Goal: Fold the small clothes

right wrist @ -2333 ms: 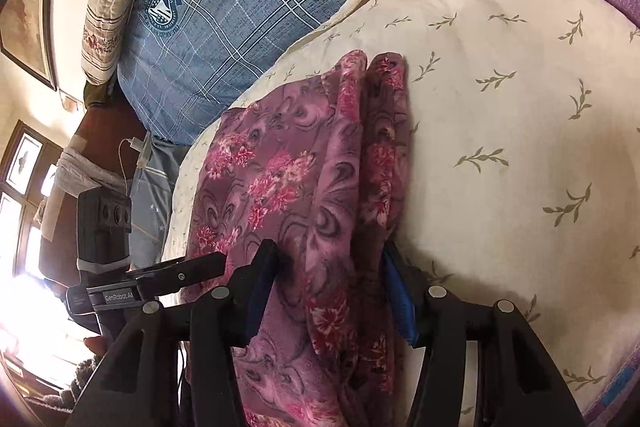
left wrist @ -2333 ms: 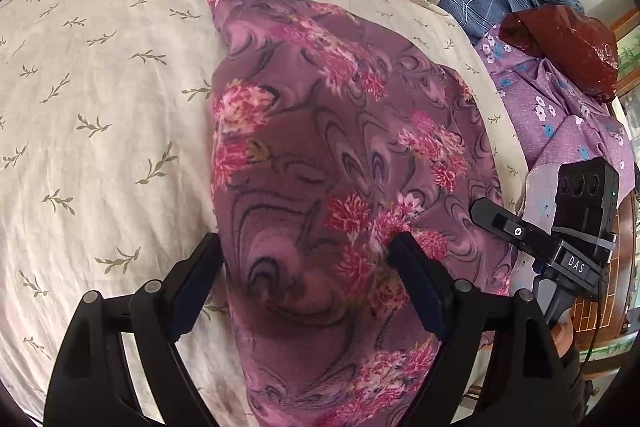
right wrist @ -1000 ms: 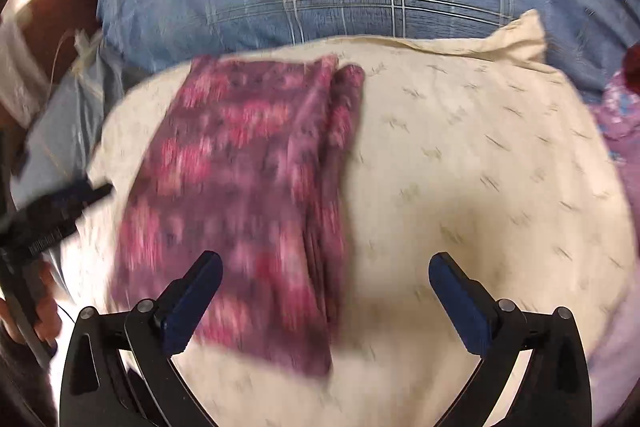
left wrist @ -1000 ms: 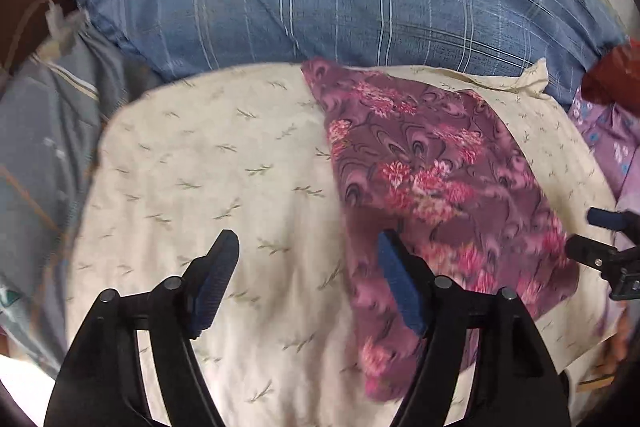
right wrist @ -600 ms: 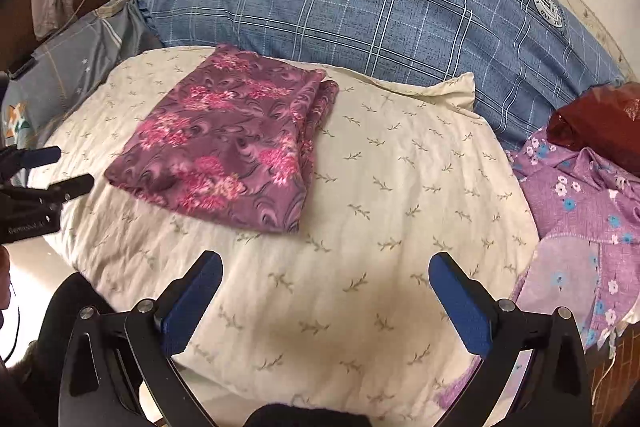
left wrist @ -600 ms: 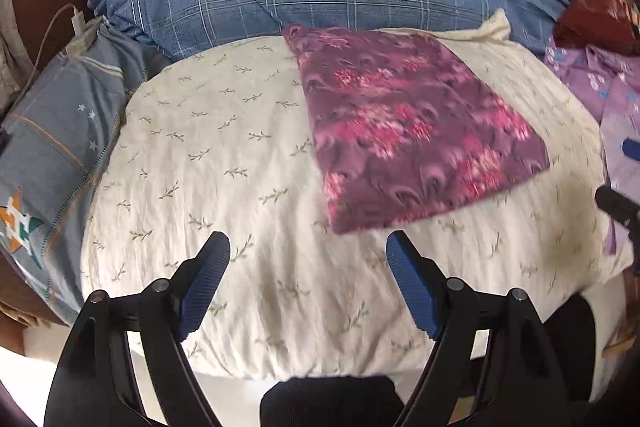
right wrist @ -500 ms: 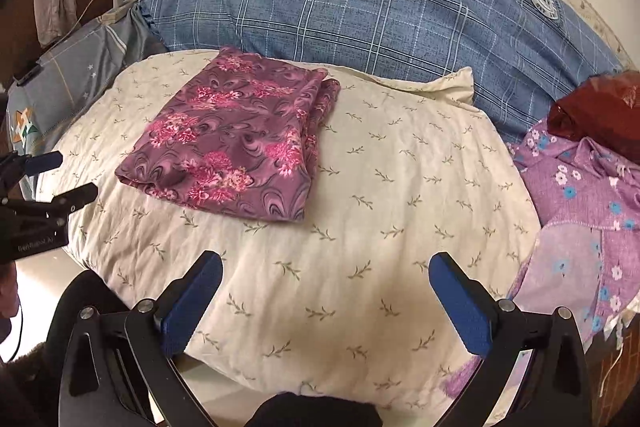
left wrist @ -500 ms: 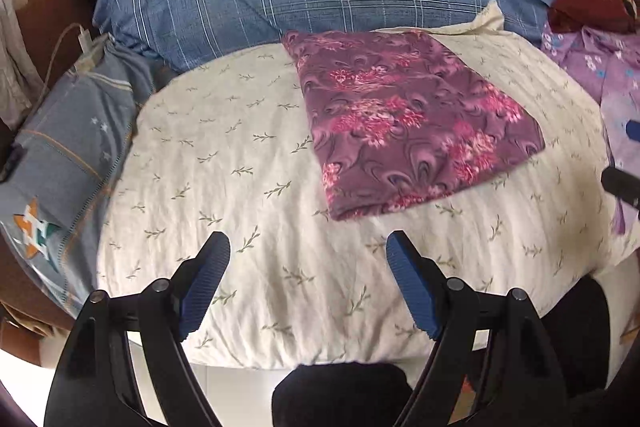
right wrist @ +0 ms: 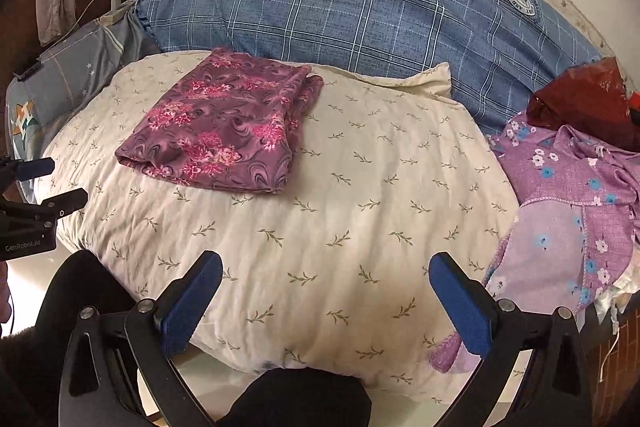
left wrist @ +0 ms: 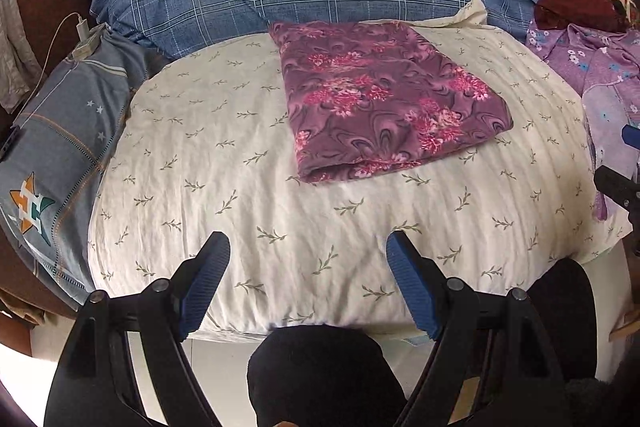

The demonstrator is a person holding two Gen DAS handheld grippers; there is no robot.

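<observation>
While folded, purple cloth (left wrist: 384, 103) (pillow (left wrist: 224, 211) edge beyond)

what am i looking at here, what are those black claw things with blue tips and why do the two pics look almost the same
Those claws are two hand-held grippers; a person carries one in each hand, no robot arm. Each has a wide-angle camera looking along its fingers, so each picture is one gripper's own view of the same bed.

The left gripper sees from the left, the right gripper from the right. Both stand open and hold nothing. The left one's jaws have just been opening, with nothing between them.

On the cream pillow lies a folded purple floral cloth. Behind is a blue plaid pillow; to the right an unfolded lilac flowered garment, possibly next.
</observation>
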